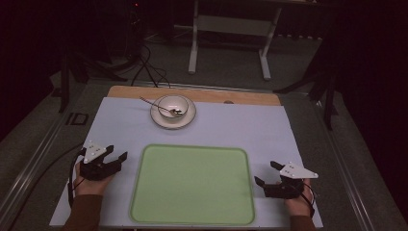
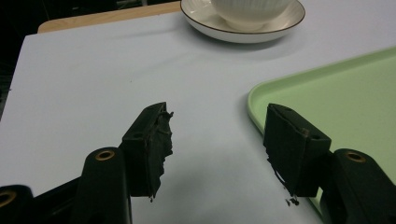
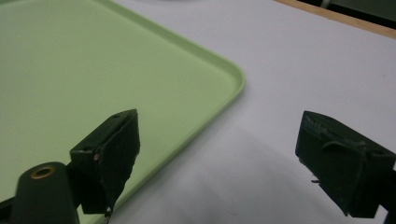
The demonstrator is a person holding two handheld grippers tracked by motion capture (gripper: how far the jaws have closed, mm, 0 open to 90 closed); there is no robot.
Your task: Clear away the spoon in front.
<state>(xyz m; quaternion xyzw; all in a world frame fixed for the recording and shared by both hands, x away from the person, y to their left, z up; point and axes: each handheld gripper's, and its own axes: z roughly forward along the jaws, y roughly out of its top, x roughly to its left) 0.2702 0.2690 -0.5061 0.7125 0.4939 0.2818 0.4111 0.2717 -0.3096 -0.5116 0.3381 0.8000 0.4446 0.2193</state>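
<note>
Tray (image 1: 192,185) lies flat at the near middle of the white mat (image 1: 250,125), pale green and bare, and I judge it sits there as the landing spot for the dishes. I hold the left gripper (image 1: 113,158) just off its left edge and the right gripper (image 1: 267,174) just off its right edge, both with jaws spread wide and nothing between them. Beyond the tray's far rim stands a bowl (image 1: 173,105) on a saucer (image 1: 188,117) with a spoon (image 1: 155,105) leaning in it. Bare mat on both sides leaves me room to reach forward around the raised rim
</note>
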